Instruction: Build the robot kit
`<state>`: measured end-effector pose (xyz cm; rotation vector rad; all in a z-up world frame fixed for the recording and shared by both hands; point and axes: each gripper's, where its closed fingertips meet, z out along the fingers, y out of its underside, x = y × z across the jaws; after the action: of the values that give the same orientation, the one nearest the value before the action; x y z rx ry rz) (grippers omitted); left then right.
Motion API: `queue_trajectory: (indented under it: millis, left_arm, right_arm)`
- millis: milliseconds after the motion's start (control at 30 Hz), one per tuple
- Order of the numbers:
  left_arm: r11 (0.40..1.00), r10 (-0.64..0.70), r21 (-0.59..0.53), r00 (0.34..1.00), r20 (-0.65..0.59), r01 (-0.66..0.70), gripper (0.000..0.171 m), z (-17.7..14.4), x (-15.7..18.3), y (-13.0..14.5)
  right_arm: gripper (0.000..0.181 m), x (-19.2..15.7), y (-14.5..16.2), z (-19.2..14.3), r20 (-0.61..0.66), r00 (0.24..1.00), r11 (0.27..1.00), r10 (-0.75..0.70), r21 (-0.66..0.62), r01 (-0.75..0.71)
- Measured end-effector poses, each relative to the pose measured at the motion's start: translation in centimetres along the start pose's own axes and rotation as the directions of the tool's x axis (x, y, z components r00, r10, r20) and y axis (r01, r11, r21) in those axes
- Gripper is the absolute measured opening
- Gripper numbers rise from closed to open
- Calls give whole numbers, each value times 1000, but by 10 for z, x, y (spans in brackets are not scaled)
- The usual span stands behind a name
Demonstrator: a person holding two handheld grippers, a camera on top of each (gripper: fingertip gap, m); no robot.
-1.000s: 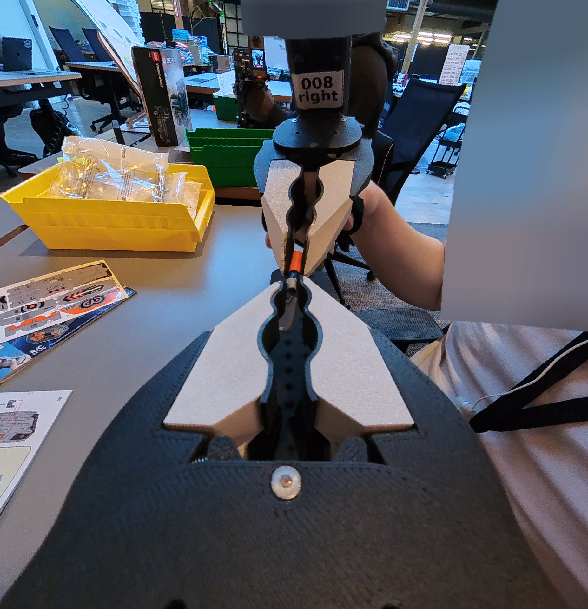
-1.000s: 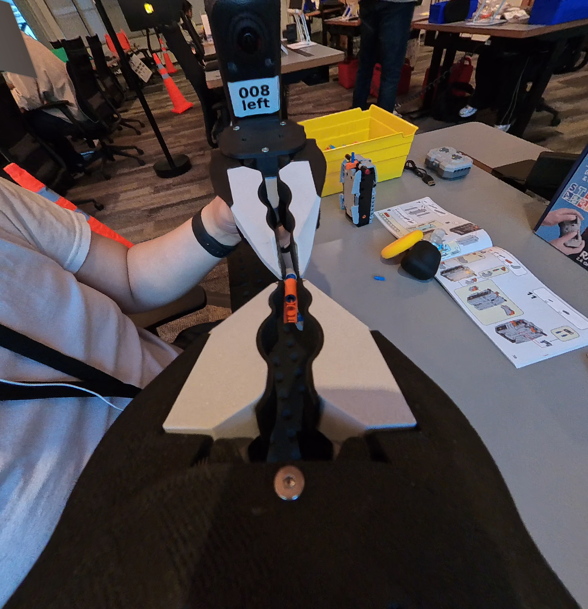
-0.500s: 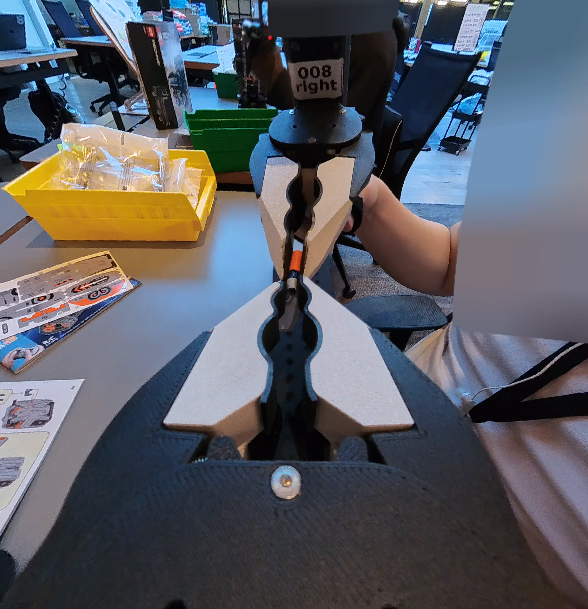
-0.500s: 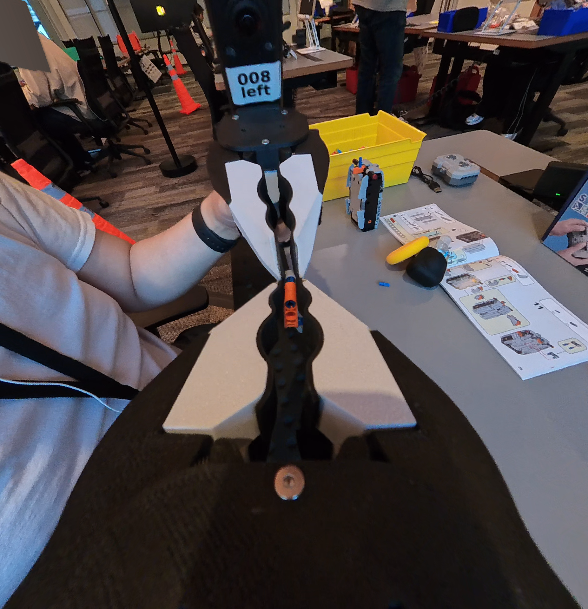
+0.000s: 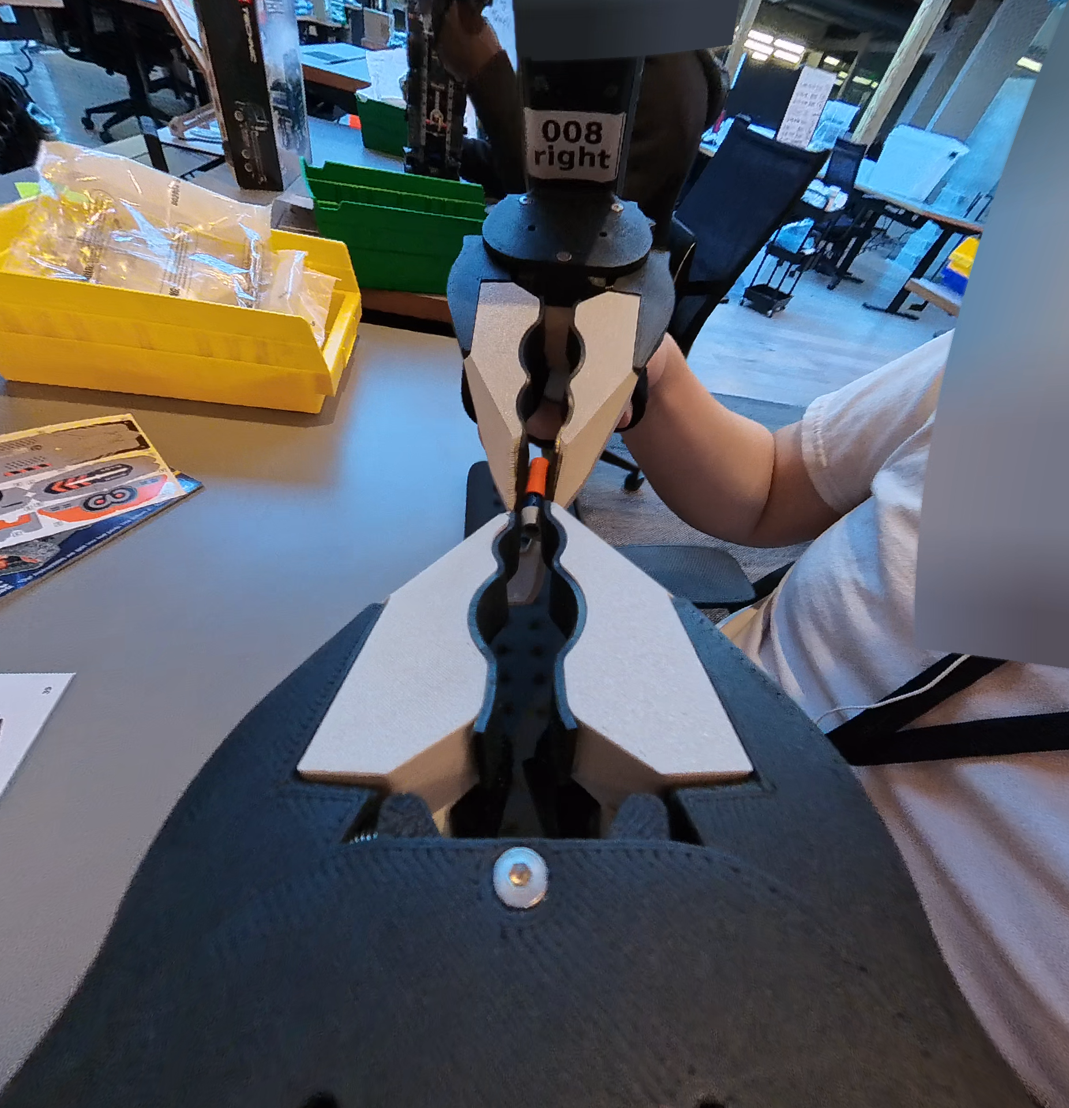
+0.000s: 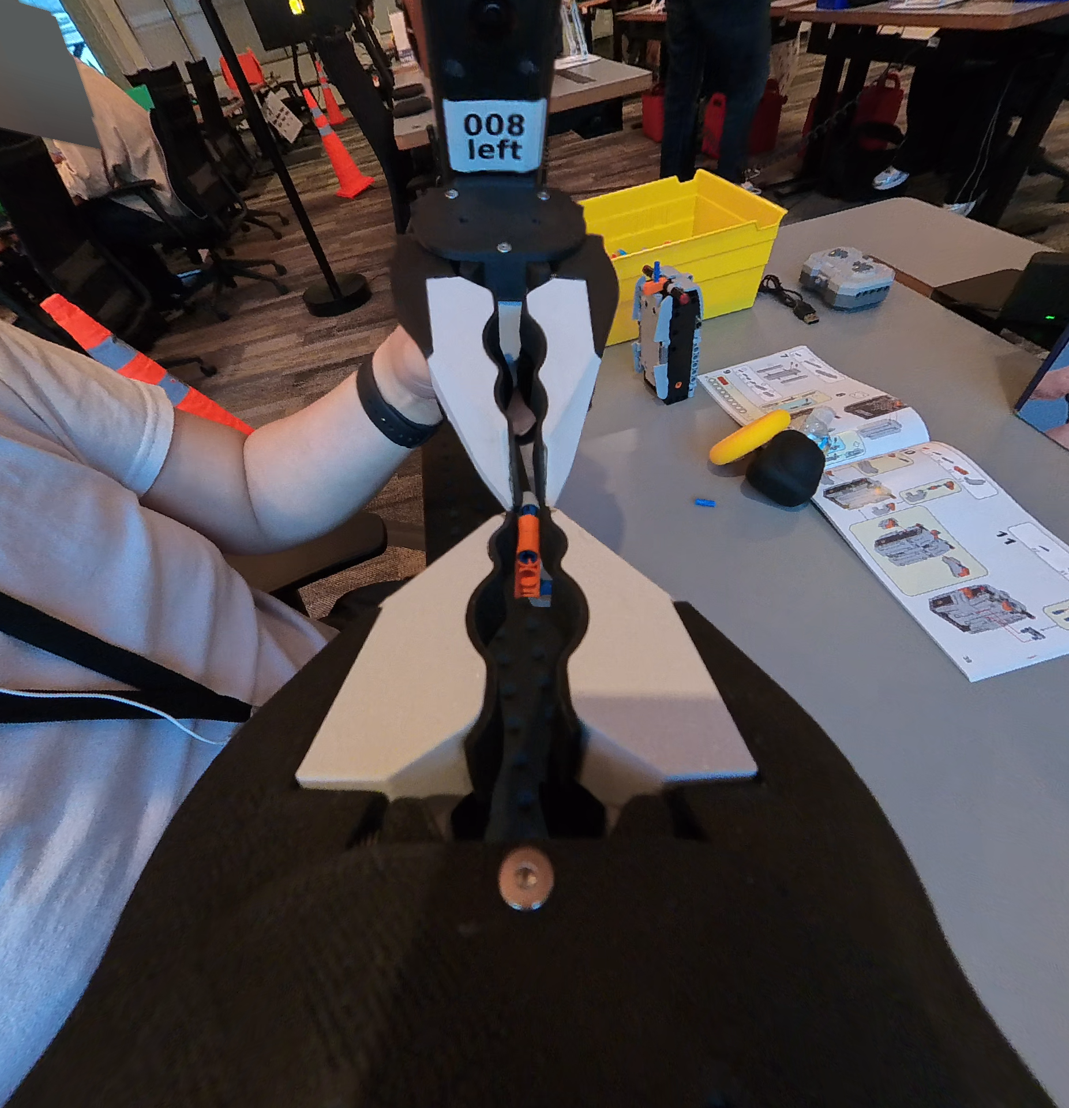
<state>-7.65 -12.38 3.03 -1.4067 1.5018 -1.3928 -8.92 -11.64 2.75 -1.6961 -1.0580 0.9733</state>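
Observation:
My two grippers meet tip to tip above the near edge of the grey table [image 6: 819,719]. My right gripper [image 6: 527,521] is shut on a small orange piece with a blue pin [image 6: 527,557]. The piece also shows in the left wrist view [image 5: 538,473], between the right gripper's fingertips [image 5: 535,497]. My left gripper [image 5: 529,515] is shut on a small grey piece [image 5: 523,566] with a dark tube end that touches the orange piece. In the right wrist view the left gripper [image 6: 527,497] points straight at me. A person's hands hold both.
In the left view there are a yellow bin with plastic bags [image 5: 160,348], green bins [image 5: 400,228] and a sticker sheet [image 5: 70,479]. In the right view there are a yellow bin [image 6: 687,240], a part-built model [image 6: 669,336], an open booklet [image 6: 939,539], a black lump [image 6: 783,467] and a loose blue pin [image 6: 704,502]. Only a small space, under 4 cm, lies between the two pairs of fingers.
Both grippers stay shut and tip to tip. The pair has drifted slightly, so the background shifts a little in both views.

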Motion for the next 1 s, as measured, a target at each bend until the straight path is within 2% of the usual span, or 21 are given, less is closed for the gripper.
queue_trajectory:
  millis: [267, 500, 600, 667, 800, 900, 1000]
  left_arm:
    - [994, -108, 15, 992, -58, 110, 4, 2, -10, 7]
    - [973, -222, -76, 974, -45, 218, 4, 14, -38, 42]
    - [960, -270, -89, 960, -71, 264, 4, 18, -44, 54]
    - [952, -290, -116, 955, -52, 283, 4, 21, -51, 66]
    - [935, -351, -95, 933, -83, 343, 4, 21, -61, 77]
    - [932, -347, -125, 937, -31, 341, 4, 23, -74, 91]
    - [937, -343, -81, 939, -25, 340, 5, 20, -79, 87]
  right_arm:
    - [6, 8, 6, 3, -7, 1000, 999, 25, -28, -25]
    - [7, 35, 43, 14, 18, 987, 985, 162, -68, -160]
    - [14, 42, 57, 20, 45, 976, 976, 214, -53, -211]
    - [9, 47, 68, 23, 43, 969, 968, 244, -74, -240]
    - [4, 54, 79, 27, 78, 954, 957, 289, -54, -285]
    - [4, 65, 92, 33, 74, 940, 942, 334, -70, -329]
    - [3, 71, 92, 36, 102, 929, 935, 355, -47, -352]
